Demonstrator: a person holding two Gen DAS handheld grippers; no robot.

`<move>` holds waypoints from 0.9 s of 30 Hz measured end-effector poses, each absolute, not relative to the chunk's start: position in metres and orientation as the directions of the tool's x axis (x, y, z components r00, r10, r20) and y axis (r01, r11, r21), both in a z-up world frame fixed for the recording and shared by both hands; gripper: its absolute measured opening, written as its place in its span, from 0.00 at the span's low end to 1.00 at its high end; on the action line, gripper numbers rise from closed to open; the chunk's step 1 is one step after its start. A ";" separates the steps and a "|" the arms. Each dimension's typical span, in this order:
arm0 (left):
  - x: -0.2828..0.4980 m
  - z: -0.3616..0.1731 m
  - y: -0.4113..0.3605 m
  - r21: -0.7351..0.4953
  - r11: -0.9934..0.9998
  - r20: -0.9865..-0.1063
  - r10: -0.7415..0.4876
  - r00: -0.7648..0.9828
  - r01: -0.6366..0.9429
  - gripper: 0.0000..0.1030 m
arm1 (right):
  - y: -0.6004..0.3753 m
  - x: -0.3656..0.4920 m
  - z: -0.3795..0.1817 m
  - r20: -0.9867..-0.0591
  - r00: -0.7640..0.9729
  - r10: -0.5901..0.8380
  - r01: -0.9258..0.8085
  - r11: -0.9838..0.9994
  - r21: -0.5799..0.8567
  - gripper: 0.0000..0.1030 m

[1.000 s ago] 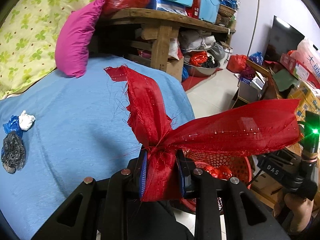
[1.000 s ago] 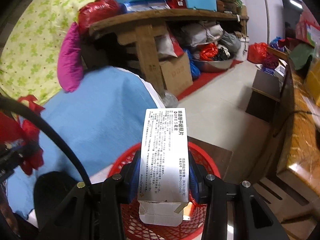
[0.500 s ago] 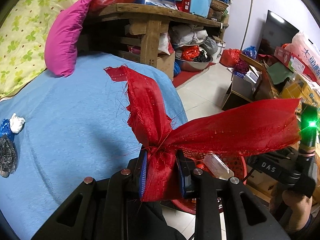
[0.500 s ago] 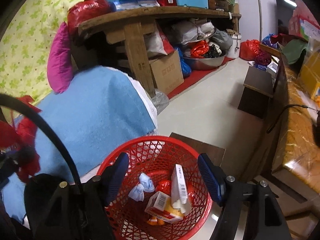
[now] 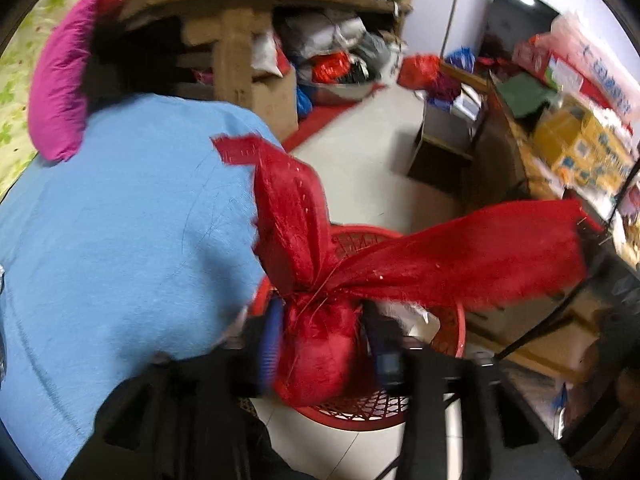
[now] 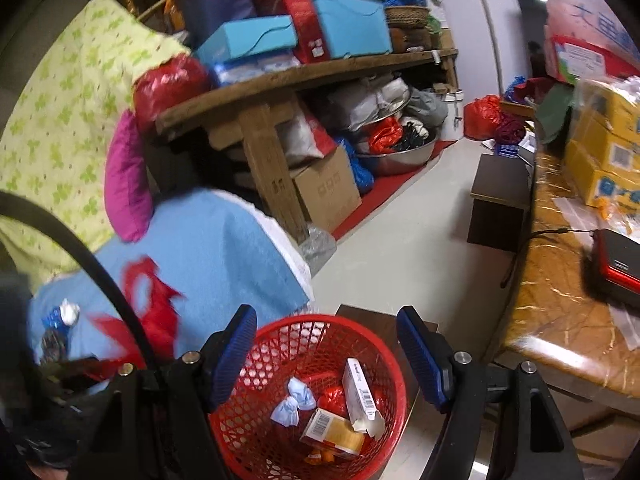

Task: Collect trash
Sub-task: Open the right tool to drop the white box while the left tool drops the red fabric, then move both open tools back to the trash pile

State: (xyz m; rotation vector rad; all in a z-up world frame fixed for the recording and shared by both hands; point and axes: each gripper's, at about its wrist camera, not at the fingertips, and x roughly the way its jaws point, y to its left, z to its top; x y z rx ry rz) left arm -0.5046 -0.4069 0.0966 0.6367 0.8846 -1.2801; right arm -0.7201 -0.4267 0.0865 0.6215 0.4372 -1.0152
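Left gripper (image 5: 320,344) is positioned over the red basket (image 5: 448,408), its jaws having just been opening with the knotted red mesh bundle (image 5: 316,348) still between them; pad contact cannot be confirmed because of blur. Right gripper (image 6: 326,356) hangs empty with jaws parted above the same basket, which contains a white carton (image 6: 358,390), an orange box (image 6: 332,432) and a pale blue wrapper (image 6: 294,400).

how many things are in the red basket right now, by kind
cardboard boxes: 2
pale blue knotted wrappers: 1
red crumpled wrappers: 1
small orange bits, unclear: 1
total: 5 visible in the red basket
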 end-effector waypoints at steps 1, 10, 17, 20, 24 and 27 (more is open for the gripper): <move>-0.507 0.094 -0.410 -0.060 0.191 -0.848 -0.528 0.051 0.980 0.62 | -0.427 -0.723 0.089 -0.595 0.465 -0.655 0.885 0.375 0.278 0.74; -0.480 0.114 -0.393 -0.058 0.253 -0.822 -0.562 0.098 0.966 0.66 | -0.428 -0.719 0.088 -0.592 0.481 -0.647 0.876 0.373 0.305 0.74; -0.429 0.129 -0.351 -0.067 0.386 -0.795 -0.578 0.185 0.920 0.69 | -0.408 -0.667 0.097 -0.586 0.579 -0.568 0.808 0.498 0.316 0.74; -0.406 0.127 -0.325 -0.051 0.444 -0.797 -0.558 0.232 0.895 0.69 | -0.396 -0.641 0.101 -0.579 0.614 -0.537 0.775 0.547 0.316 0.74; -0.376 0.123 -0.290 -0.043 0.524 -0.794 -0.535 0.289 0.851 0.69 | -0.373 -0.600 0.105 -0.578 0.662 -0.477 0.716 0.629 0.303 0.74; -0.355 0.120 -0.263 -0.040 0.586 -0.792 -0.512 0.332 0.809 0.69 | -0.355 -0.571 0.107 -0.582 0.688 -0.434 0.672 0.684 0.284 0.74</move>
